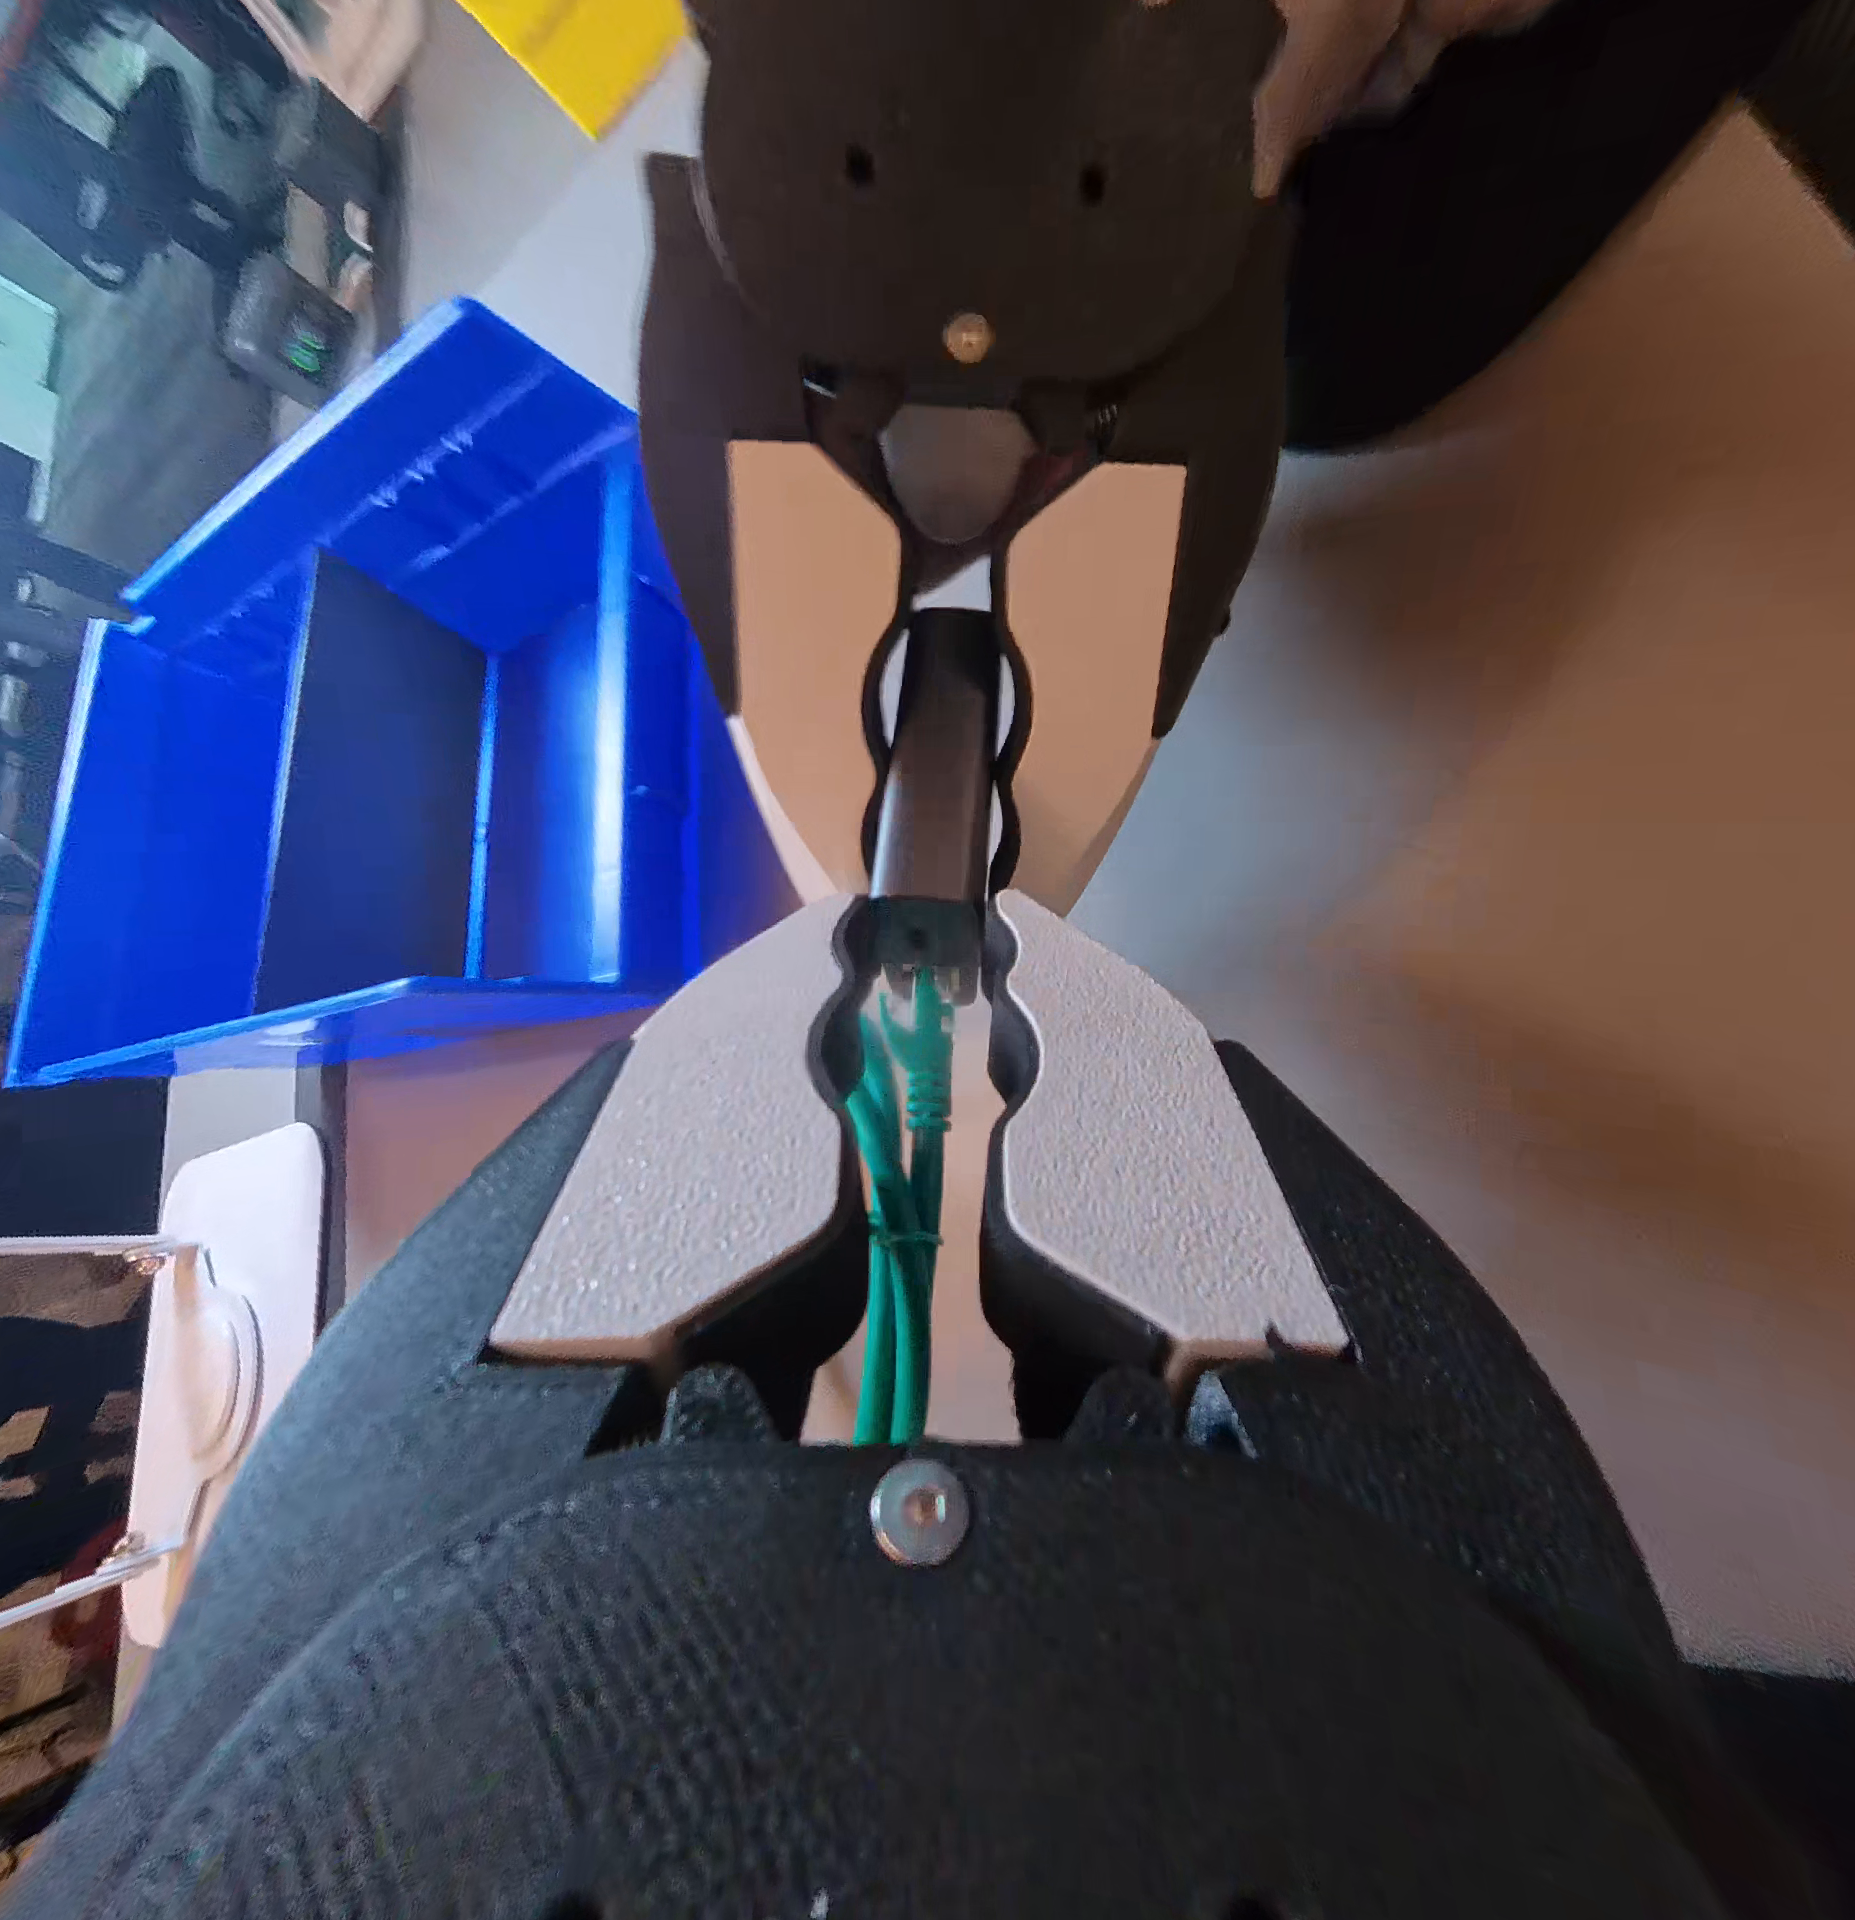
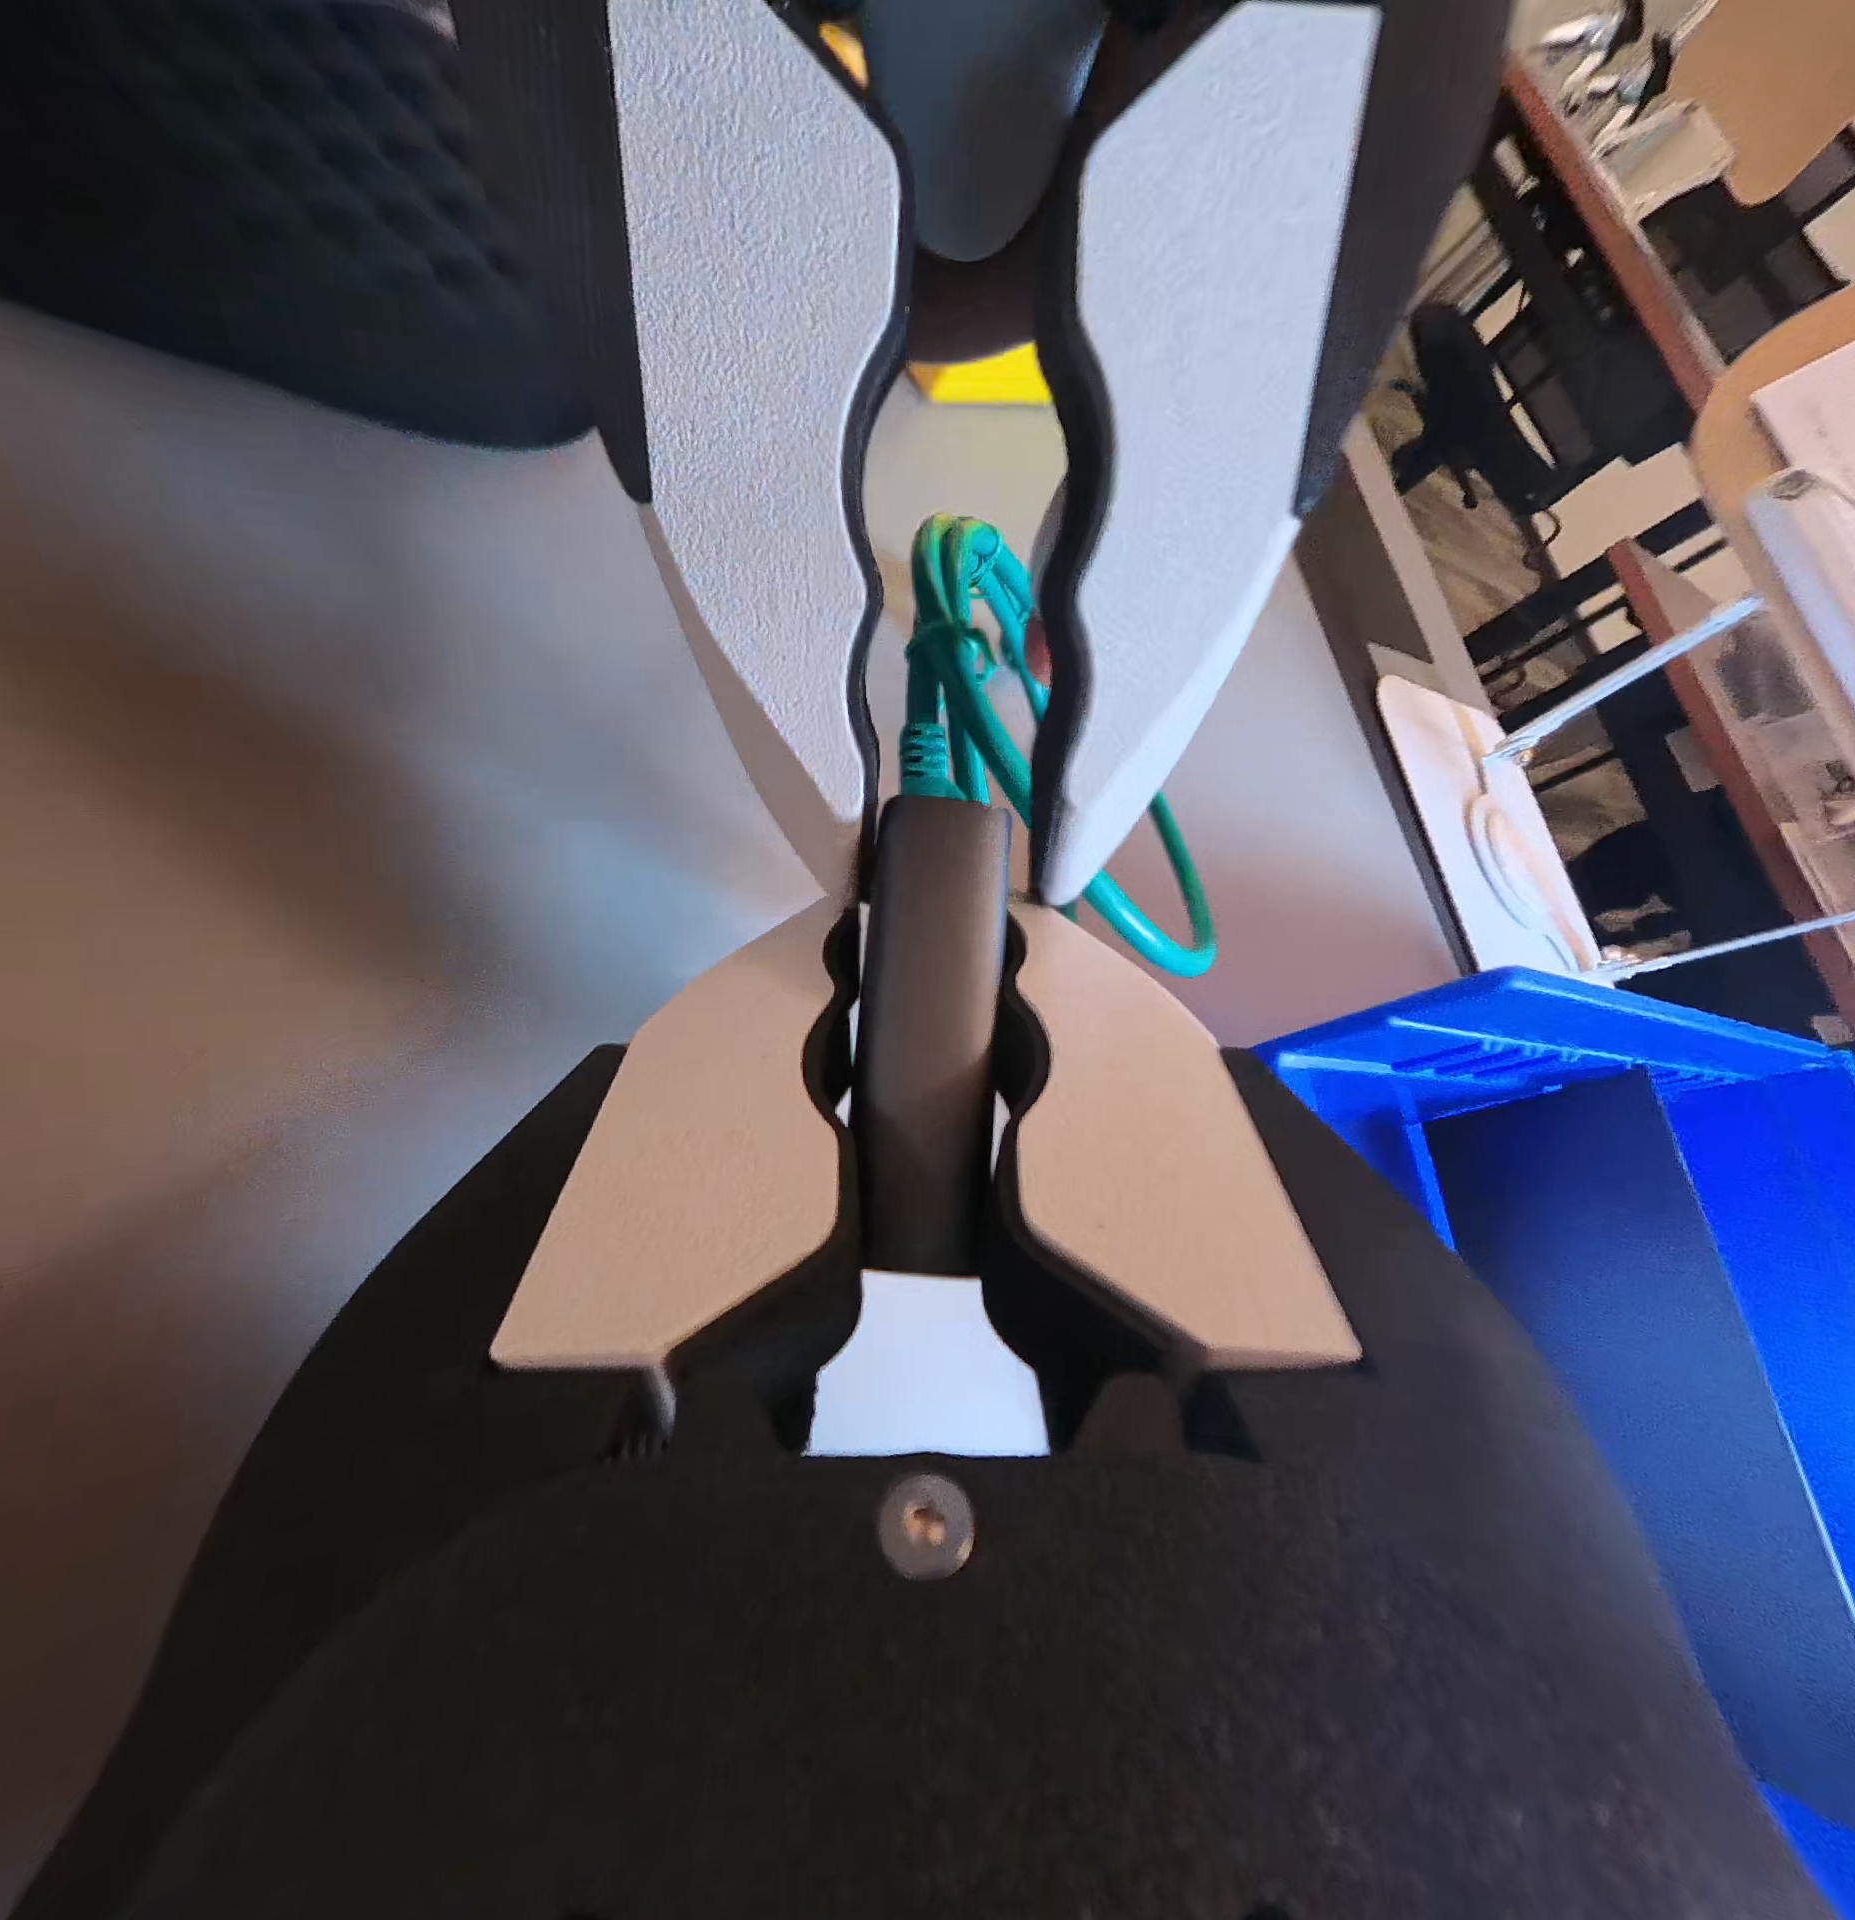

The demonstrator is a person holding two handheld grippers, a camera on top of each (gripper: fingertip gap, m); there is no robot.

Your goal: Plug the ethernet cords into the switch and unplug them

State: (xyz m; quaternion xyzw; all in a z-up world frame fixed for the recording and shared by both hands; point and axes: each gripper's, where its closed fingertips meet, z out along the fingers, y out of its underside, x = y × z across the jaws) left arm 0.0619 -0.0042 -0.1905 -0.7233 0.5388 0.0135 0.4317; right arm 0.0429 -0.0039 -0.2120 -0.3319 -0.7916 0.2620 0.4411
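Pale tabletop (image 1: 1525, 935) fills the background of both views, with a blue bin (image 1: 331, 779) at its edge toward the left gripper's left side and cluttered shelving beyond. Both views are blurred at the margins.

Right gripper (image 2: 928, 1039): jaws pressed on the switch (image 2: 933, 1039), a slim dark box held lengthwise between the fingers. Its long axis runs straight along the gripper's own axis, port end pointing away toward the opposing gripper.

Left gripper (image 1: 918, 977): fingers drawn in close around the green cords (image 1: 902, 1195), which run lengthwise between them. A thin tie bundles the cords. Whether the pads actually bear on a plug cannot be determined; the fingertips stand at the plug end, right at the switch's port face.

Relation governing the next move: the two grippers face each other head-on, tips nearly meeting, with switch and cord on one common line. At least one plug appears seated in, or at the mouth of, a port; which cannot be told. Judgement: any insertion or withdrawal should travel along this shared axis only, as a sideways pull would strain the plug latch.

Clearance: the right wrist view shows a slack loop of cord (image 2: 1162, 914) lying beside the left fingertip, so some length is free. Open table lies on the side away from the bin; the bin wall limits travel on the other.
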